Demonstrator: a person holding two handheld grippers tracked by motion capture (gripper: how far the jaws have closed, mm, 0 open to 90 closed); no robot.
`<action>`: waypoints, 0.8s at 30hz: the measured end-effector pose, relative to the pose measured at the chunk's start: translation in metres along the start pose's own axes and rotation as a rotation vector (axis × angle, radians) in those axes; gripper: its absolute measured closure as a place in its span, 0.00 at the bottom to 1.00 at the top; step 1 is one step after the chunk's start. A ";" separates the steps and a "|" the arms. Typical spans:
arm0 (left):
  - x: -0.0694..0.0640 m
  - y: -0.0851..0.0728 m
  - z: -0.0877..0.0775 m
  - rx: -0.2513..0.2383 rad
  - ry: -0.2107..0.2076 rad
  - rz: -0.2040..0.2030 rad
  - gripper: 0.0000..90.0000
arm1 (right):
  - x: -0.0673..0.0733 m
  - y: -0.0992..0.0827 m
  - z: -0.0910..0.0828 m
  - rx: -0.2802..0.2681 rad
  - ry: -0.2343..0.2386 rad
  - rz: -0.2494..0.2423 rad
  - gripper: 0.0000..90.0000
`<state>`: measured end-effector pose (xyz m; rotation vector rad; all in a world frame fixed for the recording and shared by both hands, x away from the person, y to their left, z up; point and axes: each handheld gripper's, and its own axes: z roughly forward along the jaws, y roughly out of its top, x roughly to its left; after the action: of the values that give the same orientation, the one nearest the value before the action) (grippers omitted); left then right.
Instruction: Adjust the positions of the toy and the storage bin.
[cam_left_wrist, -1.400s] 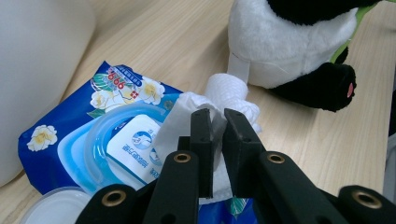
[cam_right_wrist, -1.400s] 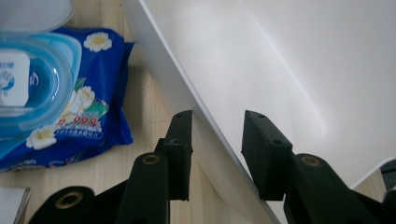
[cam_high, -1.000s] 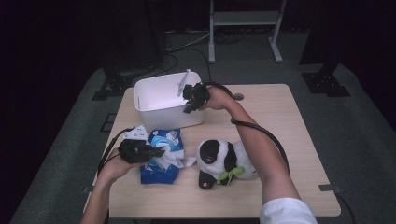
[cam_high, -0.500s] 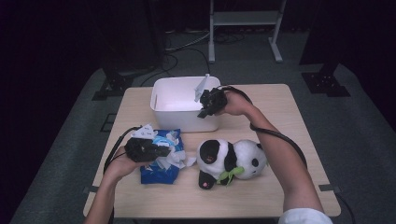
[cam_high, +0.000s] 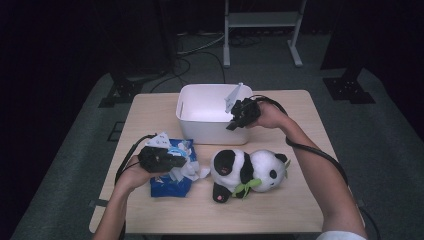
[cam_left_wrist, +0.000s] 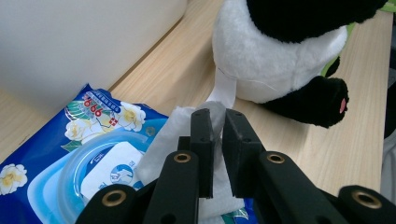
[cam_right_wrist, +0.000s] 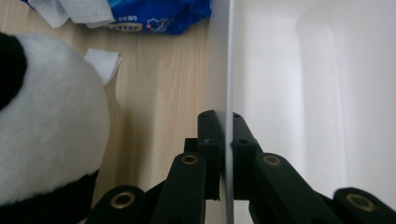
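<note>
A white plastic bin (cam_high: 210, 131) stands at the back middle of the wooden table (cam_high: 300, 200). My right gripper (cam_high: 231, 125) is shut on its near right wall, and in the right gripper view the thin rim (cam_right_wrist: 229, 56) runs between the closed jaws (cam_right_wrist: 224, 116). A blue pack of wet wipes (cam_high: 169, 186) lies at the front left. My left gripper (cam_high: 183, 161) is shut on a white wipe (cam_left_wrist: 173, 130) drawn out of the pack (cam_left_wrist: 56, 154). A plush panda (cam_high: 247, 170) lies on its side to the right of the pack.
The panda (cam_left_wrist: 280, 56) lies close to the left jaws, and its white tag (cam_right_wrist: 103, 63) rests on the wood near the bin. A metal stand (cam_high: 260, 20) and cables are on the dark floor behind the table.
The white bin has slid to the right along the back of the table, with my right gripper on its wall. The left hand and its wipe have stayed in place.
</note>
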<state>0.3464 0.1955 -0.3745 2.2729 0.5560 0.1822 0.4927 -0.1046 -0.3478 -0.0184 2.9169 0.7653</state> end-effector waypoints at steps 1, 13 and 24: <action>0.000 0.000 0.000 0.000 -0.001 0.000 0.91 | 0.001 -0.003 -0.002 0.000 0.000 0.001 0.95; 0.005 -0.002 0.000 0.014 0.010 -0.005 0.91 | 0.011 -0.026 -0.017 0.009 -0.007 0.018 0.95; 0.017 -0.010 -0.009 0.015 0.051 -0.047 0.91 | 0.020 -0.044 -0.028 0.010 -0.006 0.032 0.96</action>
<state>0.3554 0.2155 -0.3763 2.2723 0.6389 0.2141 0.4719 -0.1565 -0.3478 0.0318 2.9221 0.7550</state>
